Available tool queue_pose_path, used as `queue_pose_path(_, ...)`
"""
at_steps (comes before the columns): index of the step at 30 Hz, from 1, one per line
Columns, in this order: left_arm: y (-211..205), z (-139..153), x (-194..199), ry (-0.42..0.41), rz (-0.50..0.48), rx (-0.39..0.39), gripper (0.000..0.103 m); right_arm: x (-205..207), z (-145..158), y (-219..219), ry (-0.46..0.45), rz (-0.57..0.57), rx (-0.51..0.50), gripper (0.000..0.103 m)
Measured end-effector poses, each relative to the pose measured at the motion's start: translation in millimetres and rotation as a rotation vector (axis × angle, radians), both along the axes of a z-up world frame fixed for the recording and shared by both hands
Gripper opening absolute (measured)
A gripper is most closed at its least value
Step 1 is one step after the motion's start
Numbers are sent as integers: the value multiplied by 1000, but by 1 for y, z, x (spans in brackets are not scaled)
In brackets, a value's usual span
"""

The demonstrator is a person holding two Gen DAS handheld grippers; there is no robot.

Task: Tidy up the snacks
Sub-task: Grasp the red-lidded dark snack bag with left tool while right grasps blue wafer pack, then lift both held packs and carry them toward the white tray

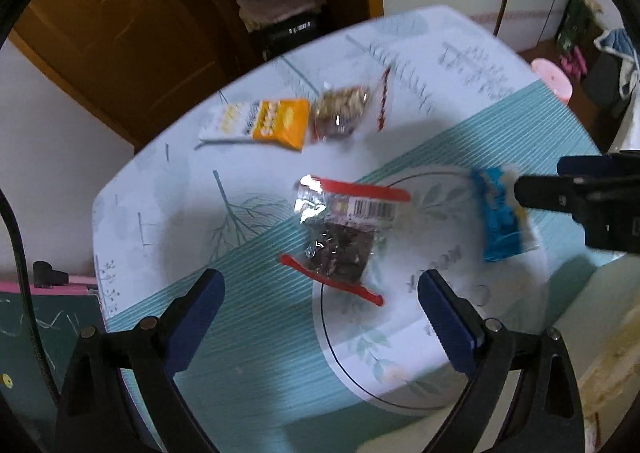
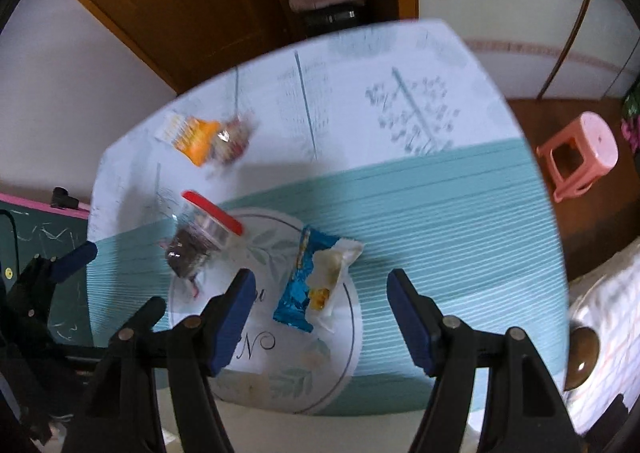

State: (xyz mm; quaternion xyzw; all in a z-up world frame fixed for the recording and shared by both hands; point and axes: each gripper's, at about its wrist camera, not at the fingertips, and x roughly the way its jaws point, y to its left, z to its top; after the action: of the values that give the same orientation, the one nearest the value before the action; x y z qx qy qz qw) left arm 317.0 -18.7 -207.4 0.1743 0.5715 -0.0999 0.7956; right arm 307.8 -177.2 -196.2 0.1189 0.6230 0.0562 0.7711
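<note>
The clear packet of dark snacks (image 1: 340, 241), sealed with a red strip at each end, lies flat on the tabletop (image 1: 248, 353). In the left wrist view it sits in the middle of the frame, just above the gap of the left gripper (image 1: 320, 293), with its long axis running from the upper right to the lower left, so its near red seal lies almost across that gap. The left gripper's jaws stand wide apart with nothing between them, and I judge it the nearer one for this packet.

The blue snack packet (image 2: 312, 285) lies to its right on the round leaf print. In the right wrist view its long axis runs nearly up and down the frame, right above the gap of the right gripper (image 2: 320, 293), whose jaws are also apart and empty. Neither packet is touched.

Farther off, at the upper left of both views, an orange snack bag (image 1: 276, 121) and a clear bag of nuts (image 1: 344, 109) lie side by side, touching.
</note>
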Motion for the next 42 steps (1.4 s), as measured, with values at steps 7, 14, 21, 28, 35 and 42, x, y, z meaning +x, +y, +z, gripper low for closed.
queue_pose_path(7,5,-26,23,84,50,-46,96,5,-28,24,77,48,-21,69)
queue_pose_path(14,11,-49,33,142,77,-62,81,3,-40,28,98,54,-2,54)
queue_pose_path(21,10,-54,34,150,76,-58,66,1,-39,25,90,58,-25,38)
queue_pose_path(28,7,-49,28,113,79,-58,44,-6,-39,12,84,50,46,28)
queue_pose_path(35,3,-23,21,3,121,-75,42,-16,-21,3,6,8,115,25)
queue_pose_path(42,1,56,-14,-149,143,-171,42,-54,52,-27,-186,-46,183,25)
